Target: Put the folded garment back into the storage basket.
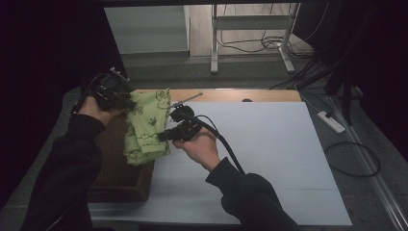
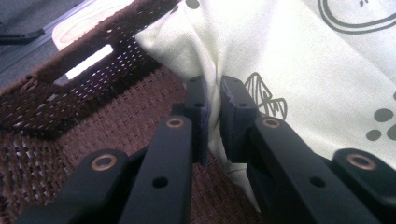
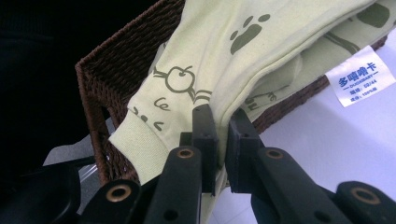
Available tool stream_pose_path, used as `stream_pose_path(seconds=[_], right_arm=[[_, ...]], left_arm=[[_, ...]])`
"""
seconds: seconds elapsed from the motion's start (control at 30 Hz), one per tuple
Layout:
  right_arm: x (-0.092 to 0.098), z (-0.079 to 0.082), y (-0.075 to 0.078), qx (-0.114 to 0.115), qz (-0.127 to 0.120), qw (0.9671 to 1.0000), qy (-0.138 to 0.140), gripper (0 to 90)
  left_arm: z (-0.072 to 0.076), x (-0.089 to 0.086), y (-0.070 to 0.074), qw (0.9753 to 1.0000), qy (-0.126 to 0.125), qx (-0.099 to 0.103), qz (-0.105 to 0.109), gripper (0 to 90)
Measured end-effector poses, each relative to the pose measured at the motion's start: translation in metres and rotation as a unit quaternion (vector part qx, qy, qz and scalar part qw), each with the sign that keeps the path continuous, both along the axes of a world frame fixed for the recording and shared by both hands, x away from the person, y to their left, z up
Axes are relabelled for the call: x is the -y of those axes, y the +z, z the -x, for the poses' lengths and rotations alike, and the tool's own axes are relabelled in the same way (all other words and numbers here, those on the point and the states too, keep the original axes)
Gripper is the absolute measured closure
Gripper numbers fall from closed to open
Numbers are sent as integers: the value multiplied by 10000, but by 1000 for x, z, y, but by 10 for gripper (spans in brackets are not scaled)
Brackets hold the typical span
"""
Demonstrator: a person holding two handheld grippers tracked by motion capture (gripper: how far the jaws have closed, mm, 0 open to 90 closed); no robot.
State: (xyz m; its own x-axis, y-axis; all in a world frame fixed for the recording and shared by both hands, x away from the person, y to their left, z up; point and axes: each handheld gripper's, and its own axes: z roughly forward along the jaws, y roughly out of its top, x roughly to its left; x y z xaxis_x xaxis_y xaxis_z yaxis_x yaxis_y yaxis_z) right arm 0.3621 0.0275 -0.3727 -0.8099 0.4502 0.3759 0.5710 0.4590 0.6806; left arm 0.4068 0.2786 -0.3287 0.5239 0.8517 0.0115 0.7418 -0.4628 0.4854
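Note:
A light green garment (image 1: pixel 146 126) printed with dark paw and apple drawings hangs over the brown wicker basket (image 1: pixel 115 178) at the table's left. My left gripper (image 1: pixel 129 103) is shut on the garment's upper left edge; cloth (image 2: pixel 299 70) is pinched between its pads (image 2: pixel 233 109) above the basket's woven floor (image 2: pixel 93 130). From the right, my right gripper (image 1: pixel 162 136) is shut on a fold of the garment (image 3: pixel 205 60) over the basket's rim (image 3: pixel 93 93). A white label (image 3: pixel 360 80) with blue print hangs from the cloth.
A white sheet (image 1: pixel 260 159) covers the table to the right of the basket. A strip of wooden tabletop (image 1: pixel 231 95) shows at the far edge. A metal frame (image 1: pixel 252 29), cables and a power strip (image 1: pixel 332 121) lie on the floor beyond.

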Motion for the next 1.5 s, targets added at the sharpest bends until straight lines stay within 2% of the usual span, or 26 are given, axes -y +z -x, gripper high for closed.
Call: stream_pose_path(seconds=[1.03, 1.5], right_arm=[[-61, 4, -15, 4, 86, 9998, 152, 831], [-81, 6, -28, 33, 183, 9998, 92, 831]], left_arm=[[6, -45, -15, 9987, 386, -60, -327, 818], [5, -55, -27, 9977, 477, -70, -468, 818]])
